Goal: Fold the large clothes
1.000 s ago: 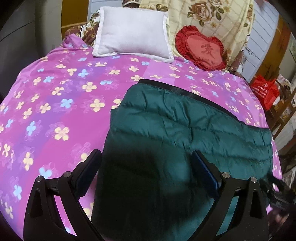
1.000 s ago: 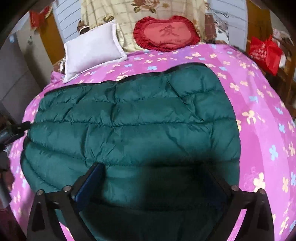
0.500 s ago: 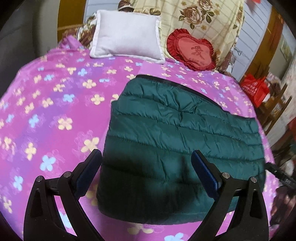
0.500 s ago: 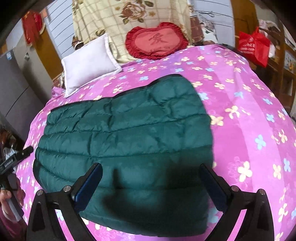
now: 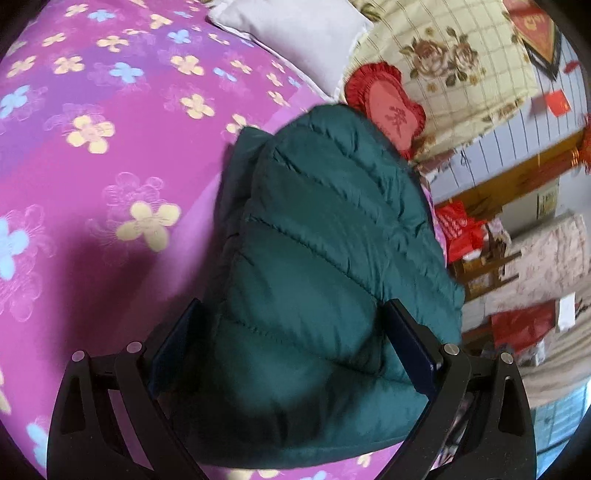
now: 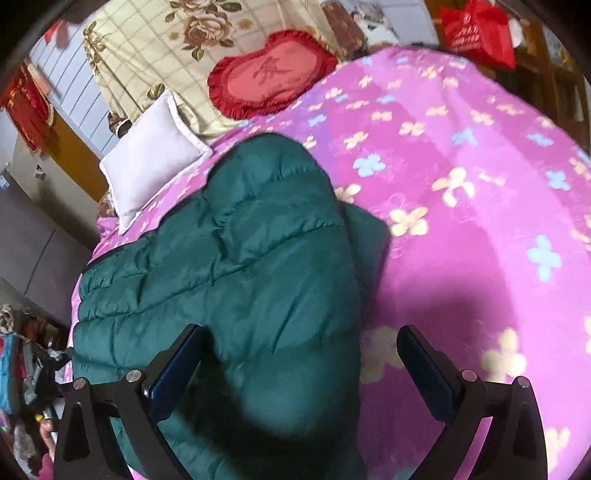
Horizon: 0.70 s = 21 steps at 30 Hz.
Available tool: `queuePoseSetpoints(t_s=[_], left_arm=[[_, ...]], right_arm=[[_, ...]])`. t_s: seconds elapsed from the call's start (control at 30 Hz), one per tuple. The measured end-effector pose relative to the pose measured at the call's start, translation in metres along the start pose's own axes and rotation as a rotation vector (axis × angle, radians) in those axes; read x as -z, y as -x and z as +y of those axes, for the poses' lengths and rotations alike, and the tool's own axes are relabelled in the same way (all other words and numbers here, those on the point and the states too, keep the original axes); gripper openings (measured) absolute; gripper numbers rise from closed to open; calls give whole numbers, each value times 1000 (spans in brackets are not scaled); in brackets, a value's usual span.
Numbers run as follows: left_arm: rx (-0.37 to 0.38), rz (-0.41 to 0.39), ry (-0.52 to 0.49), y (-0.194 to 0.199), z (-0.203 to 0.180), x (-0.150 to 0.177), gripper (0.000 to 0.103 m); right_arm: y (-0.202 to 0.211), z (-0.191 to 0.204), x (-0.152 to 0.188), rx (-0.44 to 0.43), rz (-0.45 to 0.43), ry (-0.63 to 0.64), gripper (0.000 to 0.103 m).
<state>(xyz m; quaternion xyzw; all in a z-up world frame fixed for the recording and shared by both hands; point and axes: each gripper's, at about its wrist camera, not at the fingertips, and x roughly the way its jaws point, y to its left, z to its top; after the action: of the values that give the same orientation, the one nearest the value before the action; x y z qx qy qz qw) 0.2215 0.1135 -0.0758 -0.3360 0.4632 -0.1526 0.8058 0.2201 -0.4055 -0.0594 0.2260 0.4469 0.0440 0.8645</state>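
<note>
2 gaping hand-held grippers, jacket (image 5: 325, 266) newly tilted.

A lived-in bedroom at home: a bed under a pink flowered bedspread (image 6: 461, 155), a white pillow (image 6: 147, 162) and a red heart-shaped cushion (image 6: 269, 74) at its head against a rose-printed cloth (image 6: 155, 40), red bags (image 5: 458, 229) on wooden furniture beside it, red hangings (image 5: 535, 29) on the wall

Both your wrist views hang close over the bed (image 5: 92, 155), tilted — the left looks across the jacket (image 5: 325, 240) toward the room's side, the right toward the pillow (image 6: 151, 166). They share jacket, pillow, cushion (image 6: 269, 74).
</note>
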Motion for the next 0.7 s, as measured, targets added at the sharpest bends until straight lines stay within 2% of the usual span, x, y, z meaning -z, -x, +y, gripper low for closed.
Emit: queuePoseSetpoints(t_s=[0.1, 0.2, 0.43, 0.53, 0.6, 0.63, 0.67, 0.7], left_arm=[[8, 16, -25, -9, -3, 0, 102], [16, 25, -37, -19, -2, -6, 103], [-25, 16, -75, -33, -14, -12, 103], [-33, 50, -118, -38, -20, -7, 103], [-38, 59, -176, -35, -28, -2, 99], [-39, 56, -188, -34, -32, -1, 93], [-44, 49, -205, -30, -36, 2, 90], [-43, 45, -221, -24, -40, 5, 82]], right_arm=[[-12, -5, -4, -63, 2, -12, 103], [-28, -5, -8, -109, 28, 1, 103], [-47, 3, -13, -136, 74, 37, 103], [-51, 9, -9, -195, 87, 32, 103], [-49, 18, -5, -212, 83, 55, 91], [-46, 21, -3, -212, 76, 64, 87], [-42, 25, -1, -206, 68, 70, 79], [-38, 27, 0, -202, 62, 70, 71]])
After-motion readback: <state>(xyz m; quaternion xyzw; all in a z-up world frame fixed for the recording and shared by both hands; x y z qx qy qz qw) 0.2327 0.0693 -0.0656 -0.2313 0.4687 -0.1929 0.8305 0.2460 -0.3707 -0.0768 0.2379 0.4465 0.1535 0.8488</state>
